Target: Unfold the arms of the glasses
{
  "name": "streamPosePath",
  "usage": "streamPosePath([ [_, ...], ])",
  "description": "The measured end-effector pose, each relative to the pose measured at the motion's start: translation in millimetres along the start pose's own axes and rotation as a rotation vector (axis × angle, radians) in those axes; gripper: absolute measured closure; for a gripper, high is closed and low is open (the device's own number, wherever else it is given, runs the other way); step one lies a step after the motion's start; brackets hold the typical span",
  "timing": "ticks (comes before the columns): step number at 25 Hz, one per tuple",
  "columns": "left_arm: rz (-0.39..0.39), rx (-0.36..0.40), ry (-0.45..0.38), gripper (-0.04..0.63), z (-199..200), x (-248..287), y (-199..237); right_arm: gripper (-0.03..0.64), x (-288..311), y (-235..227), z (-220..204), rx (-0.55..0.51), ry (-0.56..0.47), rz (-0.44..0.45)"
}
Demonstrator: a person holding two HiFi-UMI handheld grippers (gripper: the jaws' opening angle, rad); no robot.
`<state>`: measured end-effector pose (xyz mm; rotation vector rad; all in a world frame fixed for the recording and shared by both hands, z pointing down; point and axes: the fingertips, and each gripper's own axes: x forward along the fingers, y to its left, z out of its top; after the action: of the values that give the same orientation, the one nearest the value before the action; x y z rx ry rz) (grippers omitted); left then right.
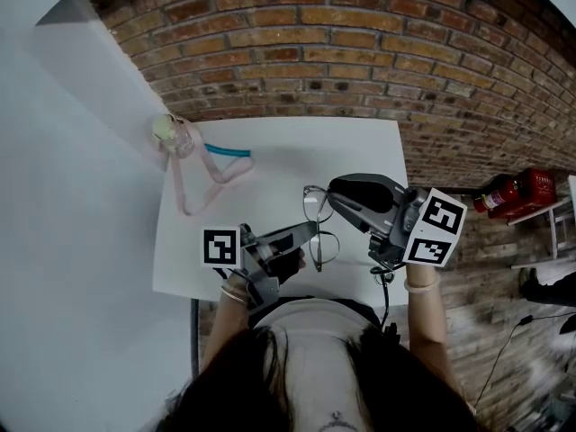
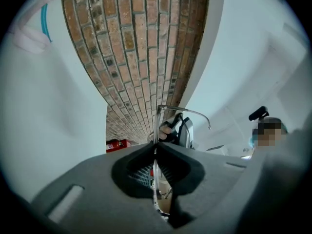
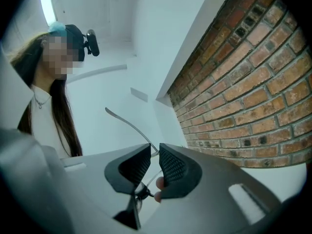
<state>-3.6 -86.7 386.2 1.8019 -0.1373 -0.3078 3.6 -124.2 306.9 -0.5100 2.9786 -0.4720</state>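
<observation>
head view: left tool (image 1: pixel 309 232) clamps the glasses (image 1: pixel 324 247), right tool (image 1: pixel 333 193) pinches one arm (image 3: pixel 128 124) (thin wire); overpulling could bend it.

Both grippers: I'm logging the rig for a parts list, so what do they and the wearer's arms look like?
The left gripper and right gripper are each a dark grey moulded shell with black ribbed pads and a white cube of black square markers. A thin black cable hangs below the right one. Forearms are unsleeved, with a pale band on each wrist.
</observation>
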Motion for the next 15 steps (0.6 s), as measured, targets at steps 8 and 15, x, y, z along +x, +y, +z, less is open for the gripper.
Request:
streamPosePath([
  [8, 0.023, 0.004, -0.028, 0.571, 4, -5, 3, 0.572, -3, 10, 8, -0.022, -0.031, 0.017],
  [15, 0.017, 0.002, -0.039, 0.571, 9, -7, 3, 0.574, -1, 17, 14, -0.043, -0.038, 0.031],
])
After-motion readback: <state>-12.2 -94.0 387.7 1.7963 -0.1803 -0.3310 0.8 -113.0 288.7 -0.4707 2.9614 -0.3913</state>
